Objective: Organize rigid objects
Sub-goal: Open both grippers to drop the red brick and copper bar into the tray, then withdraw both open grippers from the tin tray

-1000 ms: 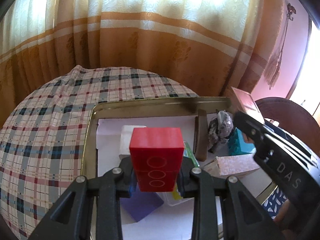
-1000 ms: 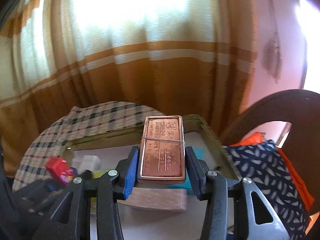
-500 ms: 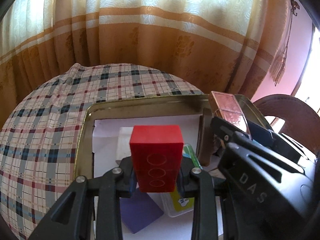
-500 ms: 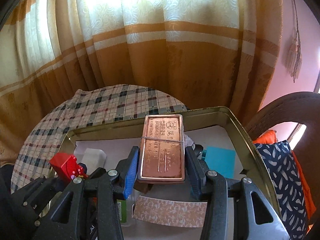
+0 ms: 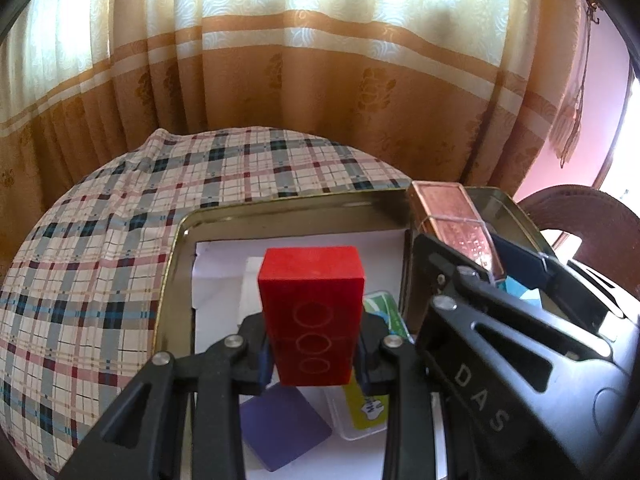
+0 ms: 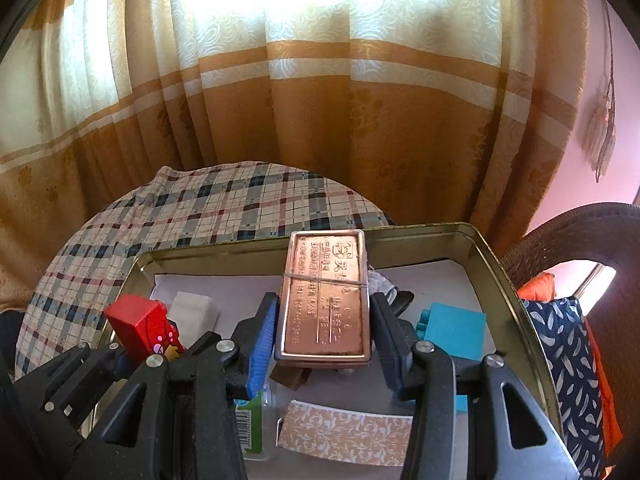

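Observation:
My left gripper (image 5: 314, 350) is shut on a red toy brick (image 5: 312, 314), held upright above the left half of a gold metal tin (image 5: 172, 280) lined with white paper. In the right wrist view my right gripper (image 6: 324, 332) is shut on a flat copper case (image 6: 326, 300) with a rubber band round it, held over the middle of the tin (image 6: 516, 300). That same copper case (image 5: 456, 224) and the right gripper's black body show at the right of the left wrist view. The red brick (image 6: 138, 322) appears at the lower left of the right wrist view.
Inside the tin lie a white block (image 6: 194, 310), a teal brick (image 6: 456, 330), a floral patterned box (image 6: 344, 434), a purple card (image 5: 284, 426) and a green-yellow card case (image 5: 368, 404). The tin rests on a plaid cloth (image 5: 100, 260). A curtain hangs behind; a wicker chair with a cushion (image 6: 568, 360) stands right.
My right gripper with the copper case has swung left and slightly down, over the tin's middle, closer to my left gripper. The left gripper and red brick have barely shifted.

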A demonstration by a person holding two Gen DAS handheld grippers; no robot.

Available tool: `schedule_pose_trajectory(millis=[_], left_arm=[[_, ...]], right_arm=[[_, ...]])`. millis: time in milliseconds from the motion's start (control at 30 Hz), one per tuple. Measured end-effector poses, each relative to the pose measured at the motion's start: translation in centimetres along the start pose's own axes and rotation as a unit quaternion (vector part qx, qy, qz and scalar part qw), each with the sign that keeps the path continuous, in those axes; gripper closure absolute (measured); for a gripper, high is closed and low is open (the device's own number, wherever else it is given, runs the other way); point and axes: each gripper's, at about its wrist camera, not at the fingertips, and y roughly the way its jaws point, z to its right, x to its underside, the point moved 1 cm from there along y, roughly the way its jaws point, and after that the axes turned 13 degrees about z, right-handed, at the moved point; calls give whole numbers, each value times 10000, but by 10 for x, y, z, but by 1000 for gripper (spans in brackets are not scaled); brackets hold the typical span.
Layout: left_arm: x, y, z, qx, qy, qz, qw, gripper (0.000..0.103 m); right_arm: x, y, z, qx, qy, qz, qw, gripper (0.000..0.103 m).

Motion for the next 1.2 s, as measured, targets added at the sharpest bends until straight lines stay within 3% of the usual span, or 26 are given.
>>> schedule_pose_trajectory(millis=[133, 167, 200, 233, 267, 300, 333, 467, 767, 1000, 1200], left_arm=[[1, 2, 0, -32, -12, -83, 10000, 72], [0, 3, -1, -49, -57, -137, 9999, 68], [0, 3, -2, -79, -49, -151, 9998, 46], [0, 2, -2, -137, -50, -212, 9997, 35], [-1, 0, -1, -229, -22, -220, 9995, 17], [-1, -3, 0, -278, 44, -165, 9995, 6], [-2, -7, 3, -302, 154, -55, 9994, 3], [-4, -21, 10, -512, 557, 201, 9969, 1], [-4, -51, -1, -646, 429, 545, 9955, 1], [-4, -78, 4, -729, 611, 876, 9916, 1], [0, -92, 2, -1053, 707, 988, 9870, 0]], right_arm=[[0, 1, -1, -25, -24, -43, 10000, 53], [0, 2, -1, -52, -13, -75, 10000, 48], [0, 3, -1, -113, 11, -106, 9999, 42], [0, 3, -1, -159, 51, -170, 9997, 26], [0, 3, -1, -177, 94, -225, 9995, 17], [0, 2, 0, -202, 134, -246, 9994, 16], [0, 1, 1, -218, 175, -253, 9993, 16], [2, -13, 7, -109, 251, -110, 9996, 16], [13, -56, 33, 73, 884, 386, 9953, 14], [15, -97, 38, 190, 955, 1083, 9893, 13], [14, -122, 39, 285, 981, 1503, 9833, 9]])
